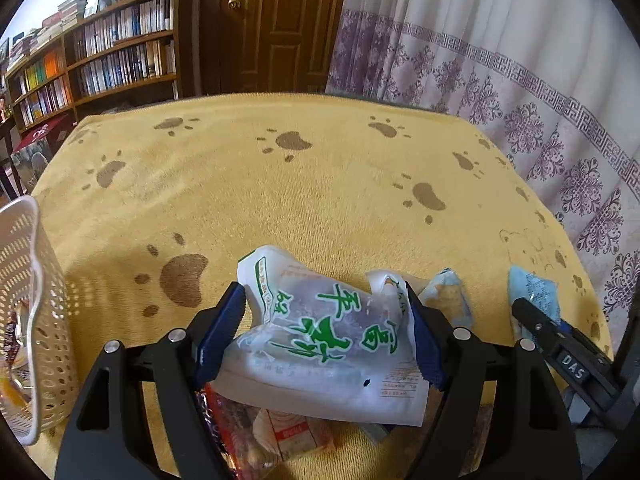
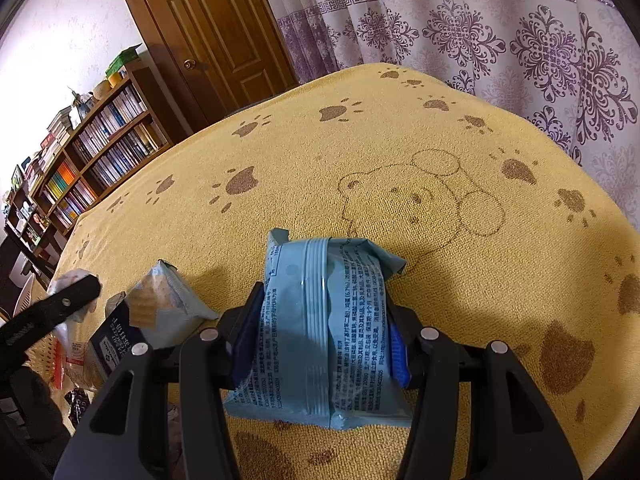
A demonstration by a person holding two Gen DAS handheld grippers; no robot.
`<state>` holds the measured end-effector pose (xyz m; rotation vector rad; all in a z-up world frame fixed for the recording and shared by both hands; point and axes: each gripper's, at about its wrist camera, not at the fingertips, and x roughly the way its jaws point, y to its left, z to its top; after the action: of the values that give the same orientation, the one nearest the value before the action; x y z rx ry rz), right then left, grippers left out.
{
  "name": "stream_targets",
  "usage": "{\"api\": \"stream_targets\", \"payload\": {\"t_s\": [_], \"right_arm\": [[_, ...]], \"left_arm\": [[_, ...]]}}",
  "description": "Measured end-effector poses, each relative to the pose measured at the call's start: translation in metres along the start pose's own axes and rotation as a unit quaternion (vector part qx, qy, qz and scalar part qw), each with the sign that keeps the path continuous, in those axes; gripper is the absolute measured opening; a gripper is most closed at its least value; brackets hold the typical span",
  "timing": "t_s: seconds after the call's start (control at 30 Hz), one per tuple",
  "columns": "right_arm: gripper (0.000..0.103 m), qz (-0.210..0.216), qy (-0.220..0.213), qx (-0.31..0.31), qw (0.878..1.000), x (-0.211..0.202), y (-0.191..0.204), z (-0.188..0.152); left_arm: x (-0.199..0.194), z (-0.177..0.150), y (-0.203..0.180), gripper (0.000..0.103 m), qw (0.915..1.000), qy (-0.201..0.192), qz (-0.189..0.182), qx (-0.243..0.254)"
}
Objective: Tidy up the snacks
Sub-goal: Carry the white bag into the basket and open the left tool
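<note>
Snack packets (image 1: 320, 332) clamped above yellow paw-print cloth (image 1: 320, 184); bookshelf (image 1: 100, 52) behind.

The cloth (image 1: 320, 184) is mustard yellow, scattered with brown paw prints and a bear drawn in thin brown outline; the packet (image 1: 320, 336) between the black, blue-padded fingers of the left gripper (image 1: 324, 320) is translucent white with green characters; the packet (image 2: 320, 332) in the right gripper (image 2: 322, 328) is pale blue with dark small print and a ribbed seam; the basket (image 1: 36, 300) is cream, perforated with small holes; the curtain (image 2: 500, 32) is white with purple floral medallions and a key-pattern band
</note>
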<state>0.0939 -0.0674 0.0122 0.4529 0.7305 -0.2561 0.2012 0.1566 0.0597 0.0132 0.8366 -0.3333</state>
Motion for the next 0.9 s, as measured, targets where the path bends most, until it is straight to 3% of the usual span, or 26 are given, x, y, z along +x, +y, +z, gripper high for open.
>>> {"api": "stream_targets", "payload": {"t_s": [0.4,0.9], "right_arm": [[0.054,0.000,0.000,0.000,1.000,0.000,0.000,0.000],[0.054,-0.002,0.000,-0.001,1.000,0.000,0.000,0.000]], "left_arm": [[-0.049,0.012,0.018,0.078,0.9983,-0.051,0.012,-0.026],[-0.087,0.010,0.050,0.078,0.9907,-0.096,0.080,-0.055]]}}
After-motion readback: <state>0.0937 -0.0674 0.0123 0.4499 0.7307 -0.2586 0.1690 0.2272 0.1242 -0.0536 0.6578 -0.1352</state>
